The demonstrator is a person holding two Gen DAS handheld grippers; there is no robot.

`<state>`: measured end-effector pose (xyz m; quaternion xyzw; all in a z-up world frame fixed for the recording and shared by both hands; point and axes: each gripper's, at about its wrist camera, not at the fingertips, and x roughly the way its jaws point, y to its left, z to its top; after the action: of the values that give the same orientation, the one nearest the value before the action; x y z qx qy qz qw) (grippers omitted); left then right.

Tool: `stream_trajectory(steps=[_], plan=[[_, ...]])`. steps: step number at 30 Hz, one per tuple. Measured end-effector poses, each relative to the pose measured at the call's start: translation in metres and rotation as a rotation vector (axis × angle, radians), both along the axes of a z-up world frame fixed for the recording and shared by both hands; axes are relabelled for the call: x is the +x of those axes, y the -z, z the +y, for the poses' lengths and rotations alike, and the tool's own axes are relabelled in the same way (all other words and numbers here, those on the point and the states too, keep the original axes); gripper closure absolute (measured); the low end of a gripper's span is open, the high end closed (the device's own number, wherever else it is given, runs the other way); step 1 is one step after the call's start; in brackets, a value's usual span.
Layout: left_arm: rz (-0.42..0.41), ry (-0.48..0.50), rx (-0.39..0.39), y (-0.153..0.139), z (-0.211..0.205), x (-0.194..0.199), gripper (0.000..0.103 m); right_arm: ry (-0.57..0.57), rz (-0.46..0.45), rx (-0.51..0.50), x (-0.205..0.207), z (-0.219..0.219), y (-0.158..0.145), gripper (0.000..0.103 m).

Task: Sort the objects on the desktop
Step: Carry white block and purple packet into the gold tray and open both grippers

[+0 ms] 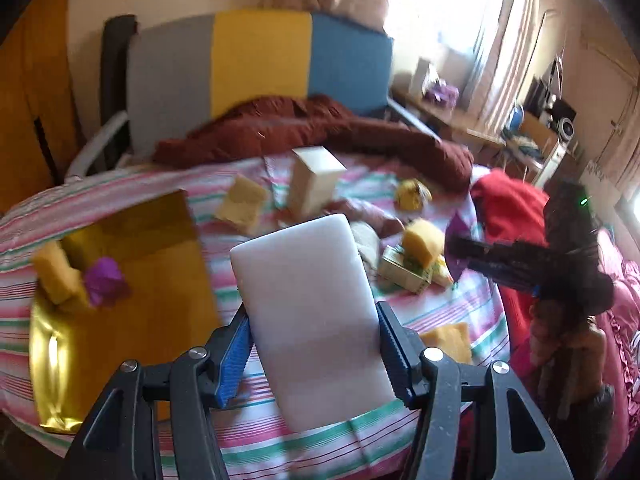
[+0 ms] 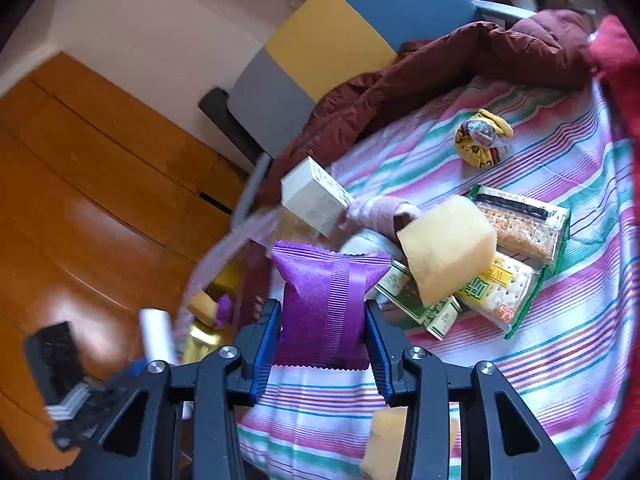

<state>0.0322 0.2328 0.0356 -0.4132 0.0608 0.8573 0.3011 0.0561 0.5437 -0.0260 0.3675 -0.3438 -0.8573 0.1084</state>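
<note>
- My left tool [image 1: 314, 344] is clamped on a white foam block [image 1: 308, 312], its blue pads pressing both long edges. The block juts forward, lifted above the striped sheet, so I judge it is in transit, not parked.
- My right tool [image 2: 324, 344] is clamped on a purple snack packet [image 2: 326, 300], pinched low across its width with the crimped top standing free.
- To the left lies a gold tray [image 1: 132, 300] holding a yellow sponge [image 1: 54, 272] and a purple wrapper [image 1: 104, 280]. My guess is that this is the collecting spot for both held items.
- Still unsorted on the sheet: another yellow sponge [image 2: 448, 248] propped on a green carton [image 2: 420, 300], two cracker packs [image 2: 520, 220], a cream box [image 2: 316, 196] and a yellow patterned bundle [image 2: 482, 144].
- The things lie on a bed with a pink, green and white striped sheet [image 2: 560, 320], soft and rumpled, so they tilt.
- Beyond: a maroon padded jacket [image 1: 320, 128], red cloth [image 1: 508, 204], a grey-yellow-blue chair back [image 1: 260, 64].
- Room: orange wooden floor [image 2: 80, 200], bright window [image 1: 440, 8], cluttered side desk [image 1: 480, 120] at far right.
</note>
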Motion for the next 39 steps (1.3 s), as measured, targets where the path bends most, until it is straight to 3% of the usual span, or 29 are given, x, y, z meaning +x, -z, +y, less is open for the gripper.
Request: stream_trajectory(steps=[4,10,15,23,31,39], plan=[[0.034,-0.059,0.034,-0.015,-0.052,-0.003,0.044,-0.037,-0.035,0.161,-0.005,-0.028,-0.013,0.060],[0.046,-0.196,0.044,-0.012,-0.140,-0.029,0.043,-0.174,0.022,0.231,-0.017,-0.101,-0.043,0.060],[0.019,-0.288,0.039,0.011,-0.203,-0.049,0.043,-0.327,0.048,0.246,-0.038,-0.181,-0.048,0.060],[-0.059,-0.308,0.024,0.058,-0.234,-0.058,0.043,-0.498,0.012,0.242,-0.067,-0.286,-0.026,0.060],[-0.071,-0.311,-0.006,0.074,-0.241,-0.074,0.041,-0.502,-0.055,0.191,-0.096,-0.326,-0.008,0.060],[-0.133,-0.305,0.010,0.088,-0.249,-0.081,0.037,-0.472,-0.103,0.148,-0.128,-0.348,-0.002,0.060]])
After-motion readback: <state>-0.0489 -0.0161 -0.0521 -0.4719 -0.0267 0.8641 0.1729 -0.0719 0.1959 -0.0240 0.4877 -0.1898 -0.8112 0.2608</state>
